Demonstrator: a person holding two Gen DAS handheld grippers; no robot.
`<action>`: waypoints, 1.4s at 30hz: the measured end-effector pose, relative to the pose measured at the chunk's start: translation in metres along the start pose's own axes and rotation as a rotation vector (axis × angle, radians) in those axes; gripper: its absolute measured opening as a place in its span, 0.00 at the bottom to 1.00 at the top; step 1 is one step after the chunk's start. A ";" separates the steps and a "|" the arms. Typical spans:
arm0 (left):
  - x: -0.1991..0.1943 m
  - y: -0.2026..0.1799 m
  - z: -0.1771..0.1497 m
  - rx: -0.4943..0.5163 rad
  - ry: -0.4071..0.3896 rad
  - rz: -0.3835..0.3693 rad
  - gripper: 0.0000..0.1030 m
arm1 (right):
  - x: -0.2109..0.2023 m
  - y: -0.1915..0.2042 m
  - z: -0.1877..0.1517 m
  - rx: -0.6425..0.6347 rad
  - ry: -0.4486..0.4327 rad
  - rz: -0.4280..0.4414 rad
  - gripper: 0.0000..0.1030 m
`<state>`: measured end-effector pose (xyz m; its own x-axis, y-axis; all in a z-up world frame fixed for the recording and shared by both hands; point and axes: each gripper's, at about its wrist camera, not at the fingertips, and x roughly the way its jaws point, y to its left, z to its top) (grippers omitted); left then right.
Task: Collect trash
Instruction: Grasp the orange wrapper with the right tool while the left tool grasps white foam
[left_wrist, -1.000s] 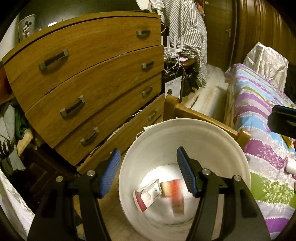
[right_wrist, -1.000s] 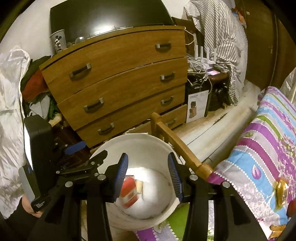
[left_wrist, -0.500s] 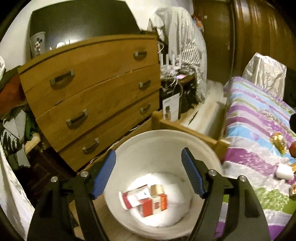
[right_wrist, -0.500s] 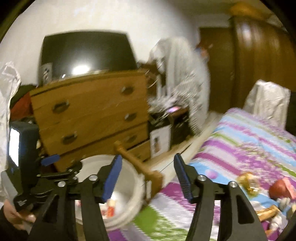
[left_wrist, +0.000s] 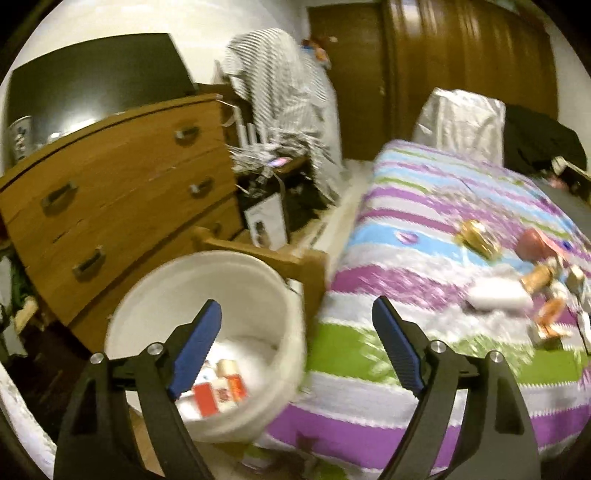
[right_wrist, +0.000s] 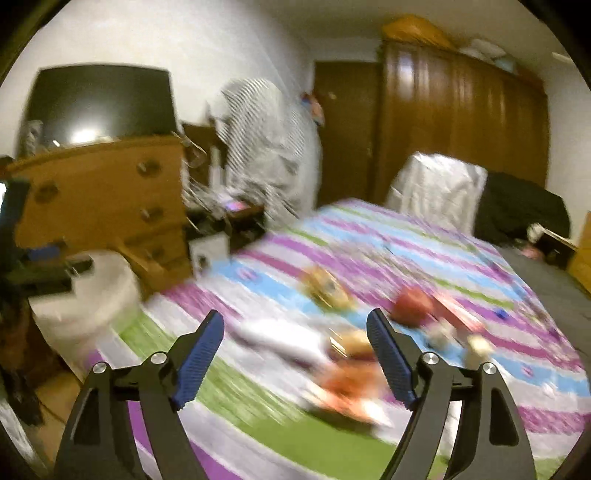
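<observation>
Left wrist view: left gripper (left_wrist: 297, 325) spread wide, nothing between the blue pads (left_wrist: 195, 345). Below and behind its left finger, a white bucket (left_wrist: 155, 295) on the floor, just beside the wooden bed corner (left_wrist: 295, 258). Inside the bucket, on the bottom, some small red and white boxes (left_wrist: 218, 391), lying close together, partly hidden by the finger. To the right, a bed with striped cover (left_wrist: 388, 280) in purple, blue, green and white. On the cover, toward the right edge, scattered trash: a gold wrapper (left_wrist: 478, 236), a red piece (left_wrist: 533, 242), a white flat packet (left_wrist: 498, 297), some orange scraps (left_wrist: 550, 317); blurred, so no finer detail. Behind the bucket, a brown dresser (left_wrist: 122, 184) with drawers, and a dark screen (left_wrist: 96, 92) standing on top of it.

Right wrist view: right gripper (right_wrist: 295, 338) also wide apart, empty, hanging above the striped cover (right_wrist: 480, 266). Very blurred here. Between and beyond the fingers, the trash on the bed: gold wrapper (right_wrist: 325, 288), red piece (right_wrist: 412, 304), something white (right_wrist: 280, 339), something orange (right_wrist: 347, 384) lower down; not possible to tell if any touches the pads. White bucket (right_wrist: 96, 291) far at the left, beside the bed corner, well apart from this gripper. Dresser (right_wrist: 99, 195) behind it, dark wardrobe (right_wrist: 454, 129) at the back wall.
</observation>
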<state>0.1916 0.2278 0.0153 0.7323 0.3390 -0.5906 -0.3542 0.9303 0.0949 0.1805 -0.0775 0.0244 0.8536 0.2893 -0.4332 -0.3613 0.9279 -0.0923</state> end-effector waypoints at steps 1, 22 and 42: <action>0.003 -0.009 -0.004 0.012 0.015 -0.020 0.78 | -0.002 -0.014 -0.011 0.003 0.023 -0.018 0.78; 0.062 -0.152 0.016 0.526 0.150 -0.373 0.78 | 0.081 -0.019 -0.071 -0.559 0.291 0.054 0.41; 0.113 -0.227 0.009 0.782 0.218 -0.623 0.53 | 0.012 -0.076 -0.059 0.114 0.258 0.244 0.07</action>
<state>0.3599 0.0558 -0.0658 0.5074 -0.1963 -0.8390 0.5892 0.7896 0.1716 0.1960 -0.1582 -0.0267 0.6191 0.4502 -0.6435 -0.4861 0.8632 0.1362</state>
